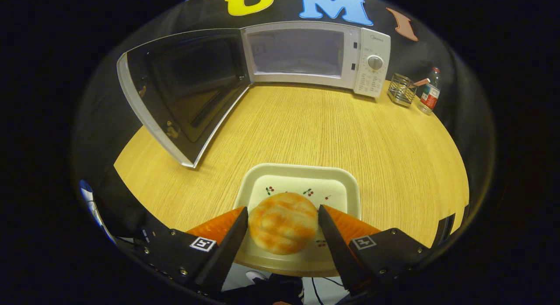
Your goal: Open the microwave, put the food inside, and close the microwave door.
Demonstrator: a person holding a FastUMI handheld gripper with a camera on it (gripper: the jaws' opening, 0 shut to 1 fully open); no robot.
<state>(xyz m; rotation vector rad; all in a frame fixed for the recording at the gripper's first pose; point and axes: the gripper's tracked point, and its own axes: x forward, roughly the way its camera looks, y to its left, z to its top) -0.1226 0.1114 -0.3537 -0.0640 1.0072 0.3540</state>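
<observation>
Gripper view: looks forward along the two fingers over a round wooden scene, taken as a clock face with the gripper at 6 o'clock.
Worktop (306,130): light wood grain, carries everything here.
Microwave (315,55): white, at 12 o'clock at the far end of the worktop; cavity open and lit, control panel with a round dial on its right side.
Microwave door (183,90): swung wide open toward 10 o'clock, dark glass in a white frame, its free corner reaching out over the worktop.
Plate (302,173): pale, rounded-square, small red berry prints, at 6 o'clock near the worktop's near edge, well apart from the microwave.
Food (283,222): a round bun with orange-brown mottling, lying on the near part of the plate, between the fingers.
Gripper (283,219): fingers spread about as wide as the bun, one on each side of it; the left finger looks to be at the bun's edge, the right just beside it; a firm squeeze from both cannot be told.
Wire basket (401,89): at 2 o'clock, just right of the microwave.
Bottle (430,92): small, clear, red label, just right of the wire basket.
</observation>
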